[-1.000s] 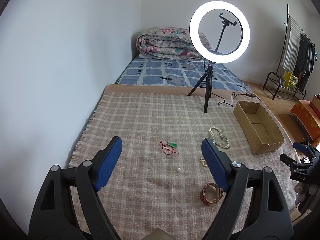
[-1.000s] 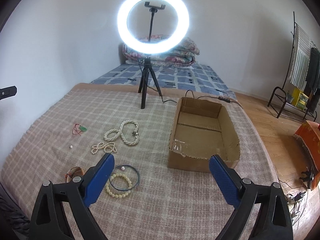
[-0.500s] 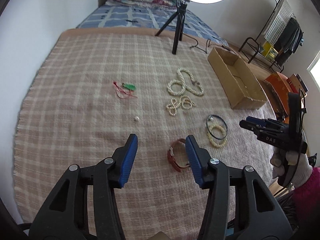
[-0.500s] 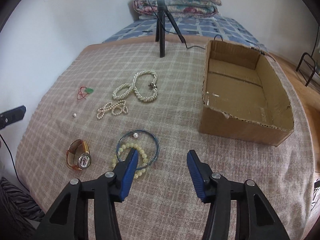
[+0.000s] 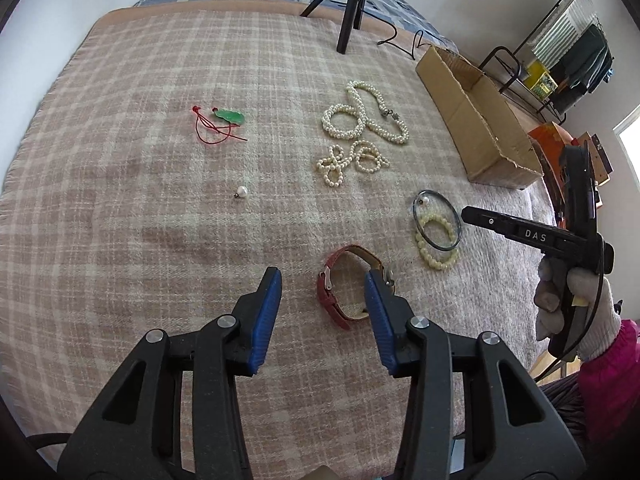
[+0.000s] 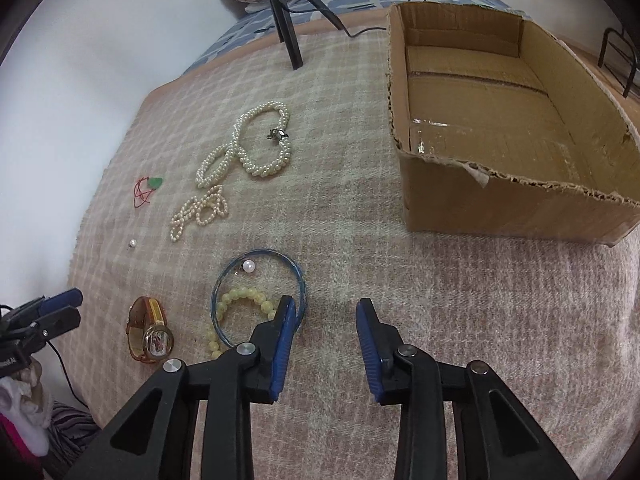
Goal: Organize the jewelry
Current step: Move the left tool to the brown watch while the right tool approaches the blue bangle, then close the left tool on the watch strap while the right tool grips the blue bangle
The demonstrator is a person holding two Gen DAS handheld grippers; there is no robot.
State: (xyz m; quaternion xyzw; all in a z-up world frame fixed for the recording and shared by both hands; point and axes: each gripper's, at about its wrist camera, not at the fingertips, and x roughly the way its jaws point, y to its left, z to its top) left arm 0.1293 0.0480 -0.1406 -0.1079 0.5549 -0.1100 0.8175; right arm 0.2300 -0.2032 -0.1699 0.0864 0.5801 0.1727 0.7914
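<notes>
Jewelry lies on a plaid blanket [image 5: 120, 208]. My left gripper [image 5: 322, 282] is open just above a red-strapped watch [image 5: 340, 304], whose case sits by the right finger. The watch also shows in the right wrist view [image 6: 150, 334]. My right gripper [image 6: 326, 314] is open and empty, its left finger over the edge of a blue bangle [image 6: 298, 276] and a yellow bead bracelet [image 6: 244, 296]. A pearl necklace [image 5: 360, 114], a smaller pearl strand [image 5: 348, 160], a loose pearl [image 5: 242, 191] and a green pendant on red cord [image 5: 228, 117] lie farther out.
An open cardboard box [image 6: 500, 128] stands on the blanket's right side, also in the left wrist view [image 5: 476, 120]. A black tripod [image 5: 350, 0] stands at the far edge with a cable. A clothes rack [image 5: 560, 52] stands beyond the bed.
Both grippers have tilted down and dropped toward the blanket, and their jaws have narrowed. The left one has closed in on the watch, the right one on the bangle and bracelet.
</notes>
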